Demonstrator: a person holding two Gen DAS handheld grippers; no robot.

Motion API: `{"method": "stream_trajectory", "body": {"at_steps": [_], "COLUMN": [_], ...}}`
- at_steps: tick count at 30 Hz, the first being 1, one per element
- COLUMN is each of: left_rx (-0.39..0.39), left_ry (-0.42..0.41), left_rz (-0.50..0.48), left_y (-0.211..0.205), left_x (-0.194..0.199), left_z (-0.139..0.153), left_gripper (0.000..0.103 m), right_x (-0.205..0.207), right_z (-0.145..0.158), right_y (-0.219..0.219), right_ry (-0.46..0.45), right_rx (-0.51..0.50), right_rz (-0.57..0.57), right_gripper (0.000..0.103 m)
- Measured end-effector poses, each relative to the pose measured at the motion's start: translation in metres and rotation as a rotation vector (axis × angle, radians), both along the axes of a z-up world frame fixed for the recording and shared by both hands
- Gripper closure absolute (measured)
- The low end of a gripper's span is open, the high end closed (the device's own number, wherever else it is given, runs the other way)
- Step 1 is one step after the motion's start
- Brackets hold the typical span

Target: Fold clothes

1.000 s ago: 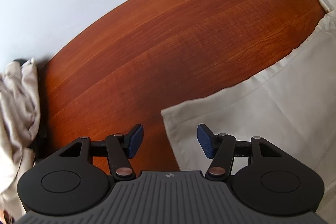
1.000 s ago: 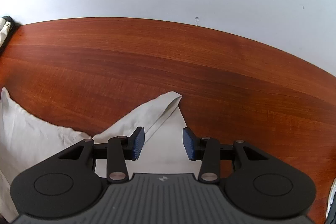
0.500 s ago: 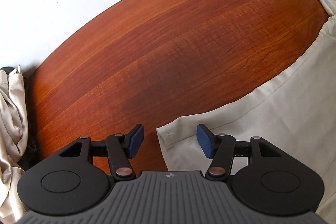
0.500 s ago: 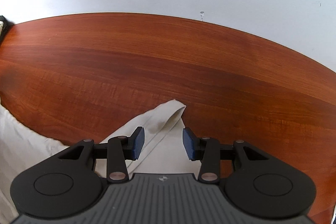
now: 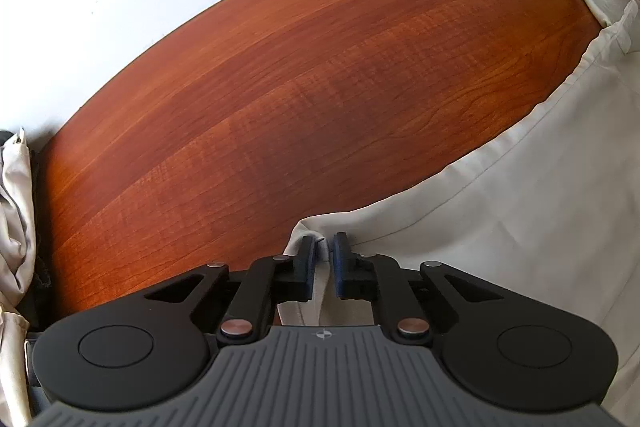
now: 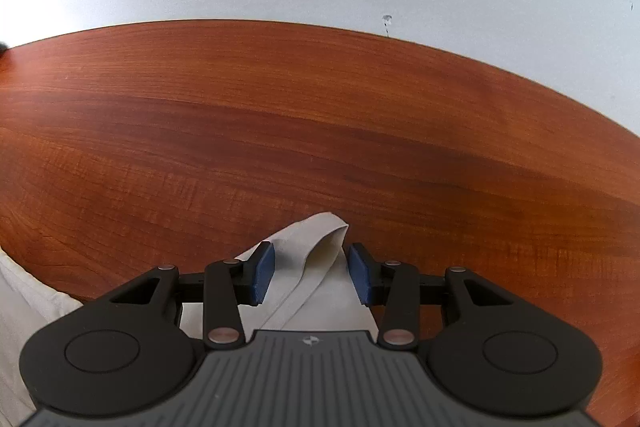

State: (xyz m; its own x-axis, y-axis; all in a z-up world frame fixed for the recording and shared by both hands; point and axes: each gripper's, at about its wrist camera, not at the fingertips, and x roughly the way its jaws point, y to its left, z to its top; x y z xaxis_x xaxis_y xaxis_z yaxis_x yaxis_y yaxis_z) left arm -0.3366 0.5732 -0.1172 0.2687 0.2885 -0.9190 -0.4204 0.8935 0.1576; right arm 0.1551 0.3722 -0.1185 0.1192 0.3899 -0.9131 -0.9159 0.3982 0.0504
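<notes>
Left gripper (image 5: pixel 324 253) was clamped on the near corner of the beige garment (image 5: pixel 520 219) spread on the wooden table (image 5: pixel 320 87); right gripper (image 6: pixel 310 269) stood spread around the other corner, unpinched, likely for a two-corner lift.

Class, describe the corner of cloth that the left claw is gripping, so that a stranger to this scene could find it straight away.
Start at the reddish-brown wooden table, then find the wide cream garment spread over its right side. Follow the garment's far edge leftwards to its end: the corner sits pinched in the nearly closed left claw, unlike the crumpled cloth bunched at the table's left end.
</notes>
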Motion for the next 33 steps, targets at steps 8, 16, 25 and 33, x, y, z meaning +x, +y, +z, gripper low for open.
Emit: {"method": "stream_trajectory", "body": {"at_steps": [8,16,25,33], "left_rx": [0.001,0.041,0.102,0.134], "left_ry": [-0.008,-0.008,-0.059,-0.11], "left_rz": [0.01,0.0,0.028,0.108], "left_y": [-0.001,-0.007,-0.019,-0.026], "left_x": [0.0,0.0,-0.014,-0.037], "left_z": [-0.001,-0.003,0.017,0.041], "left_gripper": [0.094,0.099,0.099,0.099], "right_x": [-0.002,-0.004,-0.015,-0.031], "right_z": [0.0,0.005,0.039,0.075], "right_y": [0.003,-0.002,-0.031,-0.068], "right_ry": [-0.034,-0.023,-0.024,-0.028], "right_rx": [0.02,0.053,0.111,0.16], "right_rz": [0.016,-0.008,-0.033,-0.07], "right_gripper": [0.048,0.097,0.1,0.1]}}
